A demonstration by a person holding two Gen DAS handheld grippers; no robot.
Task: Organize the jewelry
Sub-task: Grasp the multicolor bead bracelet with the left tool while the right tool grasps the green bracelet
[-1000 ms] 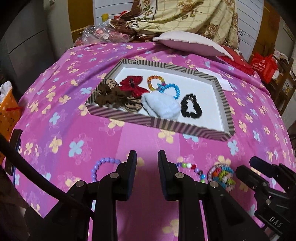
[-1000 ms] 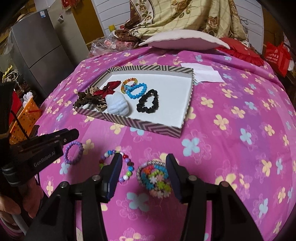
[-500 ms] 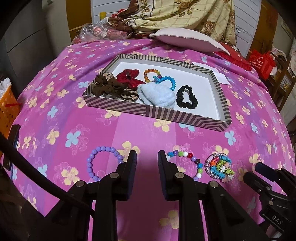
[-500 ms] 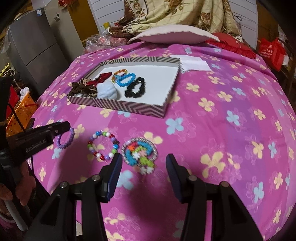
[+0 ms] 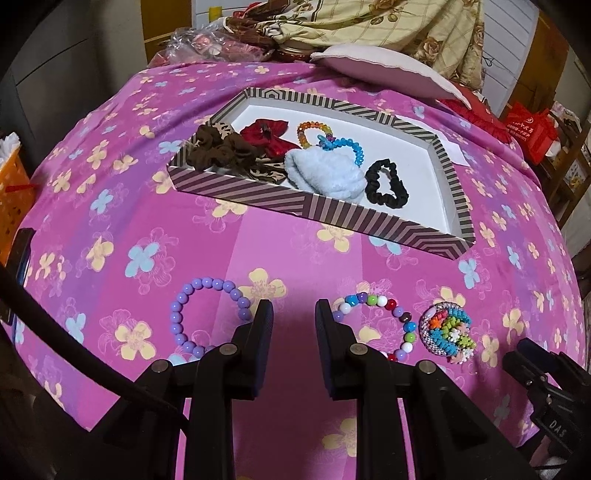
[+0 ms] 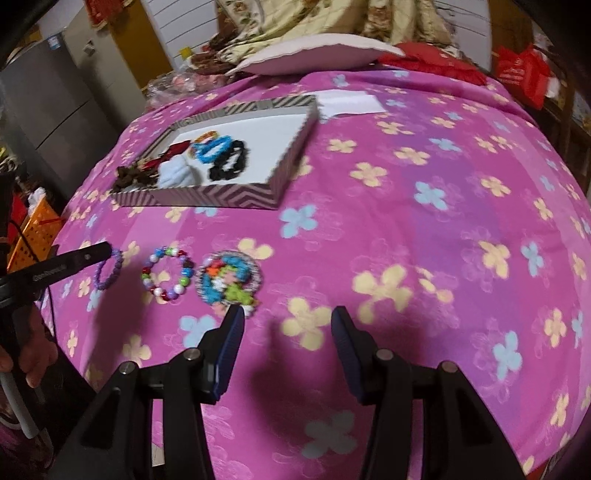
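At the bottom of the left wrist view the left gripper (image 5: 291, 325) hangs over the pink flowered sheet (image 5: 258, 243) with its jaws spread and nothing between them; only bare cloth shows in the gap. Just outside its left finger lies a purple bracelet (image 5: 207, 317), its beads partly hidden behind that finger. Just outside the right finger lies a mixed-bead bracelet (image 5: 373, 325), and right of that, close beside it, a round beaded piece (image 5: 447, 332) in blue, green and orange. The tip of the right gripper shows at the lower right edge of this view.

In the right wrist view the right gripper (image 6: 288, 328) is also spread and empty, over bare sheet at the bottom centre. The round beaded piece (image 6: 229, 280) sits just up and left of its left finger, close to the tip; whether they touch cannot be told, as the view is blurred. Left of it come the mixed-bead bracelet (image 6: 168, 275) and the purple bracelet (image 6: 109, 271), the latter partly behind the left gripper's finger at the left edge. A hand (image 6: 26, 354) holds that gripper at the lower left.

Farther up the sheet stands a striped tray (image 5: 325, 214) with a white floor. In it, toward its left half, lie a brown scrunchie (image 5: 218, 149), a red bow (image 5: 267, 134), an orange bracelet (image 5: 314, 129), a blue bracelet (image 5: 347, 146), a pale blue fluffy scrunchie (image 5: 325, 177) and a black scrunchie (image 5: 386, 182). The tray's right part is bare.

Beyond the tray, at the top of the frame, a pink pillow (image 5: 388, 70) and a floral blanket (image 5: 388, 26) lie on the bed.
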